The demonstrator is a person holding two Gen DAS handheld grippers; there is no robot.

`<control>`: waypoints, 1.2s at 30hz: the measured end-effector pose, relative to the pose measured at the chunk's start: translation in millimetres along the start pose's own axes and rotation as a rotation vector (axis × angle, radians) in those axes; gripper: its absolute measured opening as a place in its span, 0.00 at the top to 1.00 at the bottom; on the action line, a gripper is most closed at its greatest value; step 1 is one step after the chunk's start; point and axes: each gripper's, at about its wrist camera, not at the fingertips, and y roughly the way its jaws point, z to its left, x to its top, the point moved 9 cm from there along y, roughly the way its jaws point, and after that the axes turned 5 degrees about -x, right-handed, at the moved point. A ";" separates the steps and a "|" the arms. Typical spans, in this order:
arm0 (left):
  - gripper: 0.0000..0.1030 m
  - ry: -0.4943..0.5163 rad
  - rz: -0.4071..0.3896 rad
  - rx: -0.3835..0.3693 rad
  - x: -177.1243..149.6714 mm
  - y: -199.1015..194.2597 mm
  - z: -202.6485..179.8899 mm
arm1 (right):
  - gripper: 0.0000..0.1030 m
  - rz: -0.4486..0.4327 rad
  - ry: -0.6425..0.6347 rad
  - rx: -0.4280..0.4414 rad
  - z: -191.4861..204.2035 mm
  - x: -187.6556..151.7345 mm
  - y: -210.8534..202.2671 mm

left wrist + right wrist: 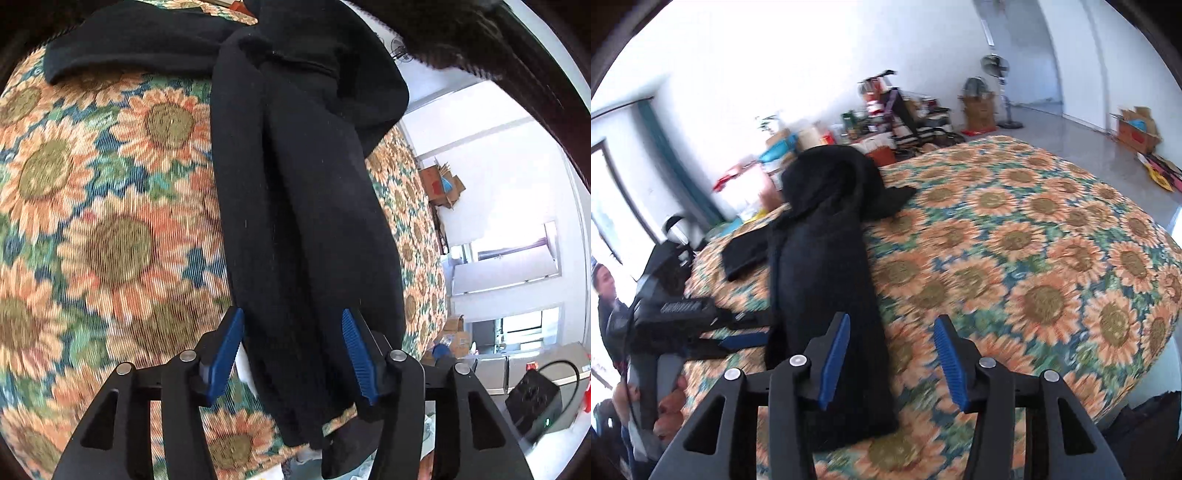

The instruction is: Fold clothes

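Sunflower bedspread bears black garment between left jaws.

A big bed cover with orange sunflowers is lying spread out over the bed. 2 fans are standing by the white wall: a tall one and a short one. A brown box is sitting on the shiny floor in the corner. Lots of bottles and bags are piling up along the wall. A green curtain is hanging by the window. A black box with a wire is sitting on the floor
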 end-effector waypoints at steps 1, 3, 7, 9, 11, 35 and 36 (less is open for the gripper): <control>0.45 0.007 0.002 0.009 -5.0 0.0 -1.2 | 0.49 0.002 -0.004 0.015 3.7 -4.7 -2.3; 0.45 0.022 0.008 0.027 -15.3 0.3 -3.8 | 0.49 0.007 -0.012 0.044 11.1 -14.1 -6.9; 0.47 0.038 0.049 0.050 -40.5 3.8 -13.1 | 0.49 0.046 0.007 0.079 14.6 -34.6 -6.3; 0.47 0.039 0.051 0.076 -47.5 1.2 -16.6 | 0.49 0.063 0.012 0.088 14.6 -44.8 -5.4; 0.47 0.044 0.056 0.100 -58.1 -2.0 -22.0 | 0.49 0.067 0.006 0.089 13.3 -52.5 -8.4; 0.93 0.079 -0.028 -0.107 -23.5 -36.8 -77.3 | 0.49 0.104 0.034 0.077 4.2 -78.0 -8.8; 0.93 0.080 -0.026 -0.094 -21.9 -41.7 -76.5 | 0.49 0.100 0.031 0.072 3.9 -76.2 -9.2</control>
